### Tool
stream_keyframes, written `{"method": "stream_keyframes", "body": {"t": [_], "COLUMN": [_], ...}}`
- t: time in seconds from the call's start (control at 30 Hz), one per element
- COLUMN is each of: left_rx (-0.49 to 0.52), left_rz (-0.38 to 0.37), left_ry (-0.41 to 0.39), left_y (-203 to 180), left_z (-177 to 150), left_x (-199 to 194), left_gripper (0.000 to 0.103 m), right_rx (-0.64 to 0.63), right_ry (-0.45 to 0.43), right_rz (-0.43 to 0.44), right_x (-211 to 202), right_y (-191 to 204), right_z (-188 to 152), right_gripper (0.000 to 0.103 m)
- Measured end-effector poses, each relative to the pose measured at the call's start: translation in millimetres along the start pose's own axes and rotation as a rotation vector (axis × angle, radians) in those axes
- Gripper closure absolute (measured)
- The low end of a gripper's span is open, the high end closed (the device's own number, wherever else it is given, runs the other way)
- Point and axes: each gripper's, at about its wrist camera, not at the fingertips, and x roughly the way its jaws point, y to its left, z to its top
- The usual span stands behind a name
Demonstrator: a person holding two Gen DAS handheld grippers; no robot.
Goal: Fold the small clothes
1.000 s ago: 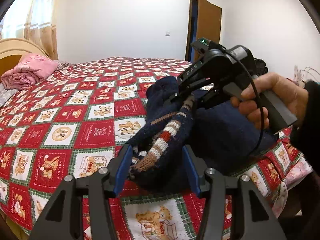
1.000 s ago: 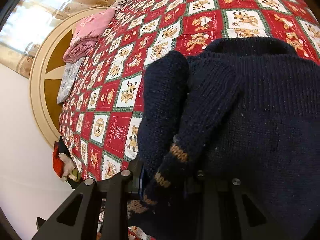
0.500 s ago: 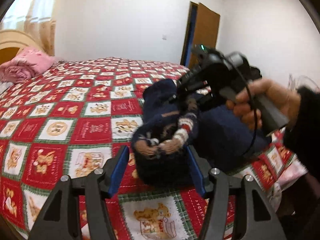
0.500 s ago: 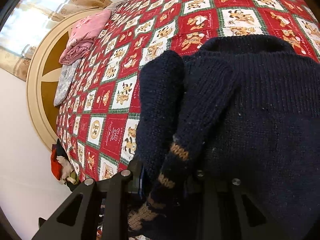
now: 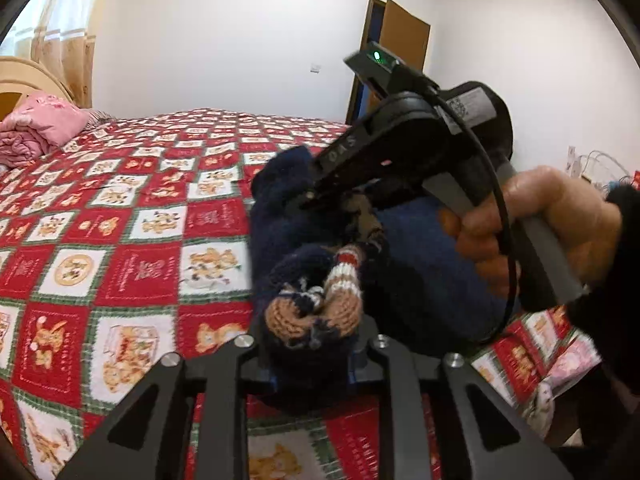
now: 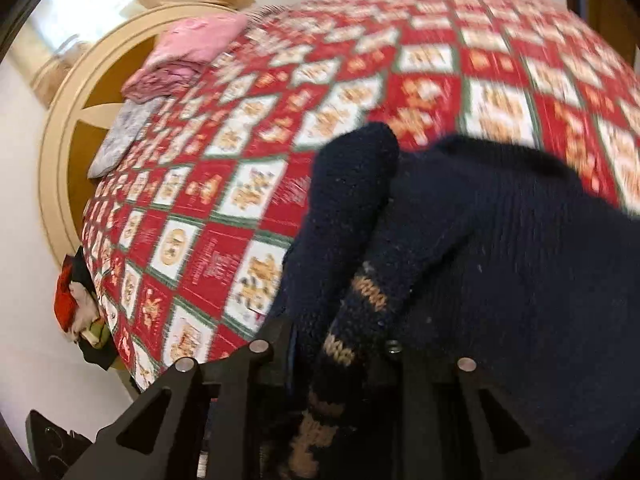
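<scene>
Coarse knitted wool sweater (image 5: 420, 264)

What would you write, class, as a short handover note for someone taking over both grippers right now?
Left gripper: jaws closing on the bunched striped cuff of the navy sweater.
Right gripper: jaws closing on a patterned sleeve.
Sweater lies on the red patchwork quilt, near its edge.
Done: both sleeves gathered.
Left: finish the fold, smooth it flat, let go.
</scene>
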Motion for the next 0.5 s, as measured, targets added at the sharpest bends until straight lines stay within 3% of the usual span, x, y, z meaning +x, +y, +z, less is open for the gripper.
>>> {"method": "stream_keyframes", "body": {"t": [0.2,0.37,0.5], "left_rx": [0.076,0.143,0.208], "left_rz": [-0.114,-0.251,-0.318], "left_ry": [-0.075,-0.102,-0.106], "left_y": [-38.6,-85.5,-125.0], "left_z": [25.8,49.8,58.7], "left_x": [-16.1,-11.1,0.6], "left_gripper": [0.084,0.084,0.084], "right_rx": [-0.020,-0.058,-0.077], "right_ry": [-0.089,-0.119,-0.123], "right_rz": [0.052,-0.001,-0.043], "right_x": [-55.5,-107.3,-141.2], "right_y": [-21.1,-57.5,-99.2], "right_z": [10.0,8.6,0.4], "right_gripper": [0.083,0.083,0.083]}}
